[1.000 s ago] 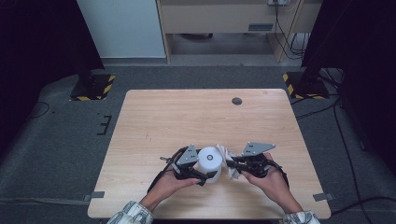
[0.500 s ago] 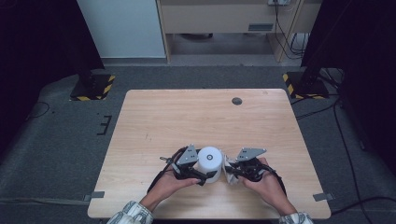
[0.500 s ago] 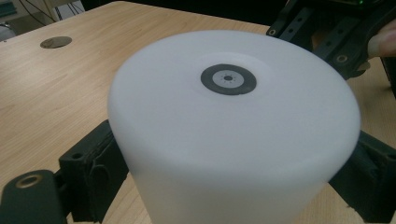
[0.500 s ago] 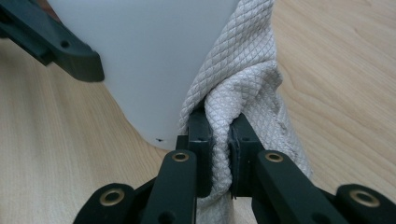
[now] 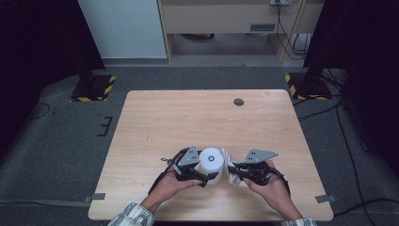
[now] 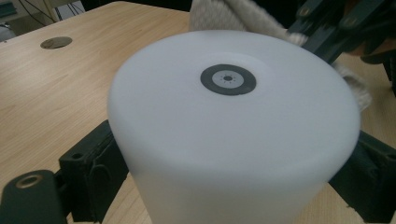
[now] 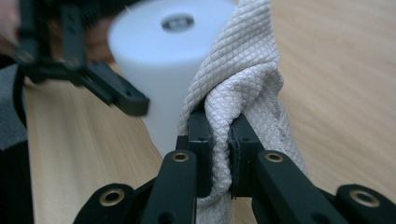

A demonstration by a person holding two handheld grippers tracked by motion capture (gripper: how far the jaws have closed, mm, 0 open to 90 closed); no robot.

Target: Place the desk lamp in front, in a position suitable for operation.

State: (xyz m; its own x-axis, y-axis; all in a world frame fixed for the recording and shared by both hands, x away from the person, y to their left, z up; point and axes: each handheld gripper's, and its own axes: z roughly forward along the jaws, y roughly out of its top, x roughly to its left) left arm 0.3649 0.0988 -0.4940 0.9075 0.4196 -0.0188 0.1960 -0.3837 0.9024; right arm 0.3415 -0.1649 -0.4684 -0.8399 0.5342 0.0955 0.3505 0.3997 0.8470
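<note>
A white cylinder [image 5: 211, 165] with a grey ring on its top stands near the table's front edge; up close the white cylinder [image 6: 233, 126] sits between my left gripper's black jaws, which press on its two sides. My left gripper [image 5: 200, 175] holds it from the left. My right gripper [image 5: 234, 172] is shut on a cream quilted cloth [image 5: 231, 165]. The cloth [image 7: 243, 88] is bunched between the pads and leans against the right side of the cylinder [image 7: 163, 60]. My right gripper [image 7: 220, 158] has the fold pinched tight.
The wooden table [image 5: 188, 122] has a round grommet hole [image 5: 239, 101] at the back right. Yellow-black striped stand feet [image 5: 94, 89] rest on the grey floor beyond the table's far corners. Cables trail off to the right.
My right gripper with the cloth dipped toward the cylinder's side and has come back a little to the right. The left gripper and the cylinder have stayed in place.
</note>
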